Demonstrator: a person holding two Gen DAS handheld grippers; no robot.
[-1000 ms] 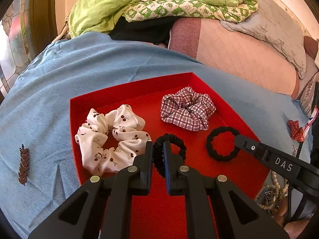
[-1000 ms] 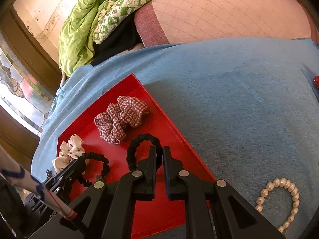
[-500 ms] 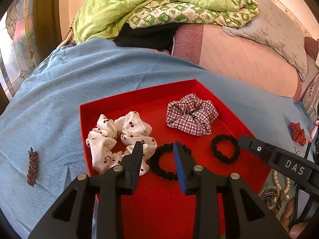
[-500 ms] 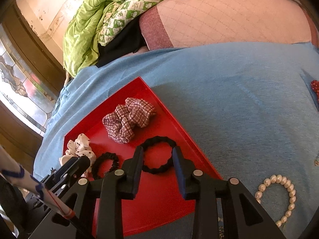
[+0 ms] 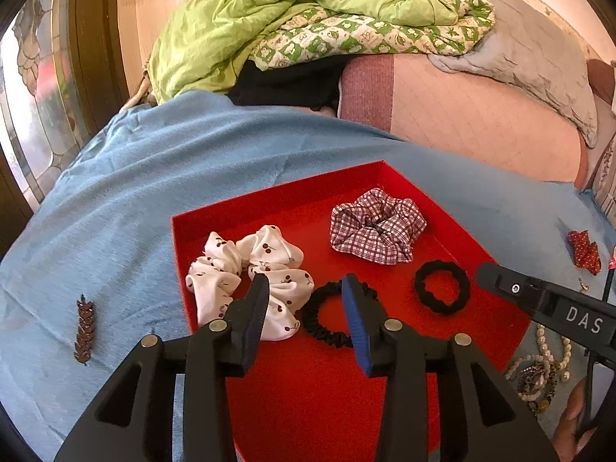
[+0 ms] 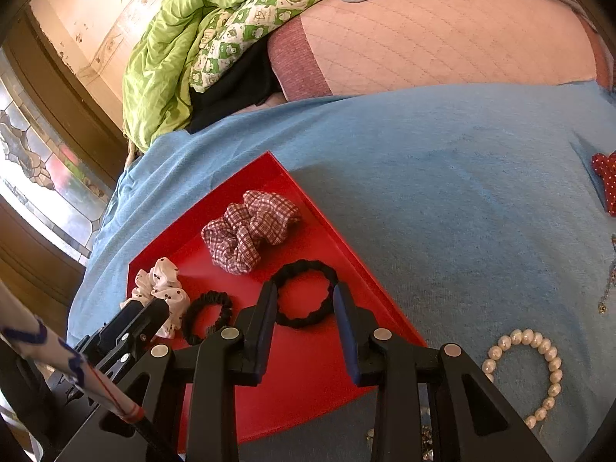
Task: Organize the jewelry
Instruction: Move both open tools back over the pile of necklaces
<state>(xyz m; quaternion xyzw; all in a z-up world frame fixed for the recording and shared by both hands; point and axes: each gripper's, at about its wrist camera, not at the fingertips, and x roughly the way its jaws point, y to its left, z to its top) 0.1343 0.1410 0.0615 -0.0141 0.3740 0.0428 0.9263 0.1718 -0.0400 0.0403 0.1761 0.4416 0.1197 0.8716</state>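
A red tray (image 5: 277, 196) lies on the blue blanket and holds a white cherry-print scrunchie (image 5: 231, 269), a plaid scrunchie (image 5: 377, 227), a thin black scrunchie (image 5: 331, 338) and a thicker black hair tie (image 5: 442, 307). My left gripper (image 5: 306, 288) hangs just above the thin black scrunchie. Its jaws are opening and the pads touch nothing. In the right wrist view my right gripper (image 6: 304, 288) stands open over the thick black hair tie (image 6: 300, 267), which lies flat on the tray (image 6: 308, 365), free of the pads.
On the blanket lie a brown leaf-shaped clip (image 5: 85, 327) left of the tray, a pearl bracelet (image 6: 554, 365) to its right, a red dotted bow (image 6: 606, 181) farther right and more beads (image 5: 546, 346). A green quilt (image 5: 308, 11) is heaped behind.
Both grippers went from shut on a black hair band to open. Each band now lies flat on the tray, and both grippers have drawn back a little.
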